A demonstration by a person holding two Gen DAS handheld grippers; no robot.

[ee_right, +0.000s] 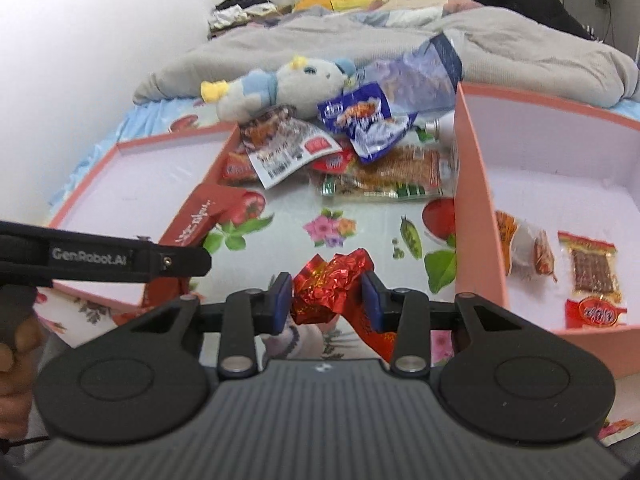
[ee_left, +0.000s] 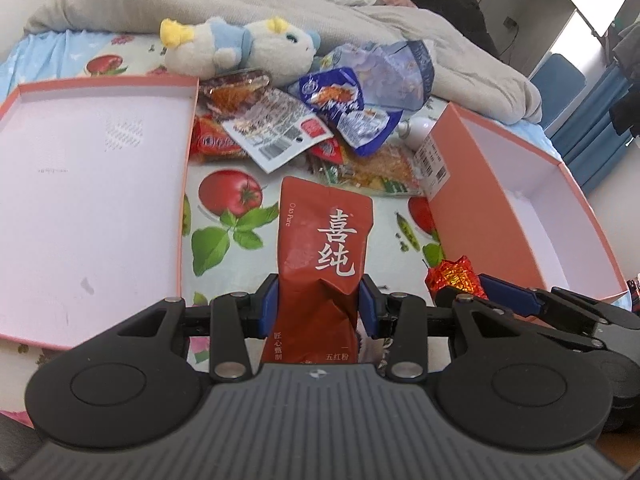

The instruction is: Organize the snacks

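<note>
1. Your left gripper [ee_left: 319, 306] is clamped on a dark red pouch [ee_left: 320, 248] with white Chinese characters, held upright above the fruit-print sheet [ee_left: 236, 208], clear of the bed.
2. Your right gripper [ee_right: 326, 300] pinches a crumpled red foil snack [ee_right: 328, 280], also lifted off the sheet.
3. The deep pink box [ee_right: 472, 184] sits just right of that foil snack; several small packets [ee_right: 592, 268] already lie on its floor.
4. The shallow pink lid [ee_left: 188, 152] lies to the left, open side up.
5. Between the two, further back, the remaining snack pile [ee_left: 320, 132] rests against a plush toy [ee_left: 240, 48] and a grey blanket [ee_left: 280, 4].
</note>
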